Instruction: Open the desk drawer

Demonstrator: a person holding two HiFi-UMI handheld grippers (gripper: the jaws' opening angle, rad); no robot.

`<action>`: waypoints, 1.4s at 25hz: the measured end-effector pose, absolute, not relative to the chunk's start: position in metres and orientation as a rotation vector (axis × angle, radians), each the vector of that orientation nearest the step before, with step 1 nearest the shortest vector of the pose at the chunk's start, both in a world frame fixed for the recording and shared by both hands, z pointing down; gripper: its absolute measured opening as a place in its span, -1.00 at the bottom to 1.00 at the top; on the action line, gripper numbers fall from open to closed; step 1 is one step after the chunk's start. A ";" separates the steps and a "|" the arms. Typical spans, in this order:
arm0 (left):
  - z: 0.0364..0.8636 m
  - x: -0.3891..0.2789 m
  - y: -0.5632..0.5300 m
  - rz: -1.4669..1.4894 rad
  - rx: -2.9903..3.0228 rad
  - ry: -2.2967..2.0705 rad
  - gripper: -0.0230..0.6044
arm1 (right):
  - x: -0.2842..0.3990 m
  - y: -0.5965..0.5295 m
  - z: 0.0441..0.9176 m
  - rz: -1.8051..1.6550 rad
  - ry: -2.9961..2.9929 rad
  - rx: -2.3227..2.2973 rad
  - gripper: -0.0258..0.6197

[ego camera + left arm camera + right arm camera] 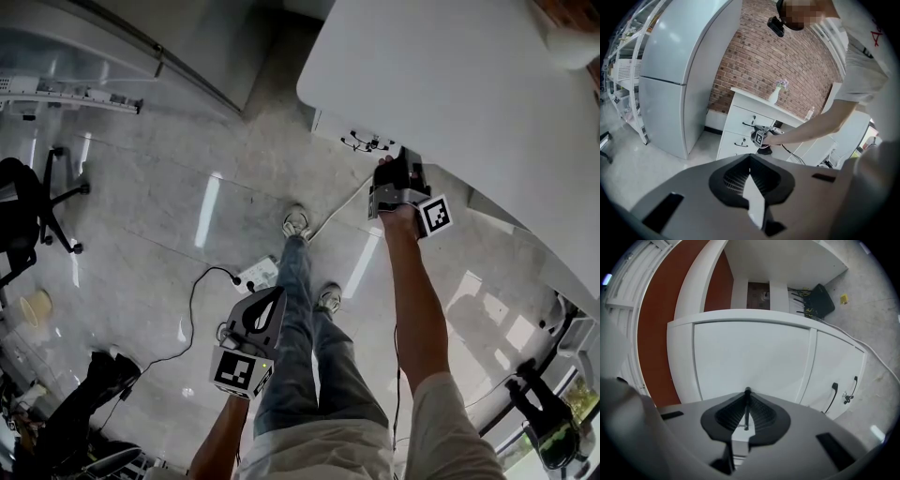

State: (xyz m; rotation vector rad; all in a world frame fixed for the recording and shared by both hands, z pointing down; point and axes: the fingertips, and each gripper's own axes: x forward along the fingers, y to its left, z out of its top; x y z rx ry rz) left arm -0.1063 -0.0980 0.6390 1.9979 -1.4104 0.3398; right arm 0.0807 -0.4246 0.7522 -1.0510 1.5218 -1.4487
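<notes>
While the left gripper (750, 158) hangs above the floor (141, 216), jaws together and empty, the right gripper (747, 394) pinches the thin black handle (746, 416) of the desk's (450, 84) top drawer (750, 357), jaws nearly closed on it

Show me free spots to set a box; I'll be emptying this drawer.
The white desk top is bare along its near edge. The floor between the office chair and the shoes is open. Crowded: power strip and cables by the feet.

In the head view, the desk top (450, 84) hides the drawer front (750, 357) ahead of the right gripper (392, 164). Only a sliver of handle (746, 406) shows between its jaws, the rest buried.
</notes>
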 end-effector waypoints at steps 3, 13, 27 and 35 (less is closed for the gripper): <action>0.640 -0.102 -0.100 0.336 2.011 -1.393 -0.89 | 0.079 -0.425 0.752 -1.464 1.521 -1.049 -0.79; 0.634 -0.091 -0.118 0.323 2.055 -1.363 -0.89 | 0.078 -0.403 0.751 -1.483 1.471 -1.037 -0.79; 0.629 -0.060 -0.113 0.317 2.134 -1.272 -0.89 | 0.071 -0.293 0.751 -1.527 1.447 -1.037 -0.79; 0.631 -0.048 -0.111 0.318 2.157 -1.233 -0.89 | 0.070 -0.236 0.764 -1.599 1.428 -1.065 -0.79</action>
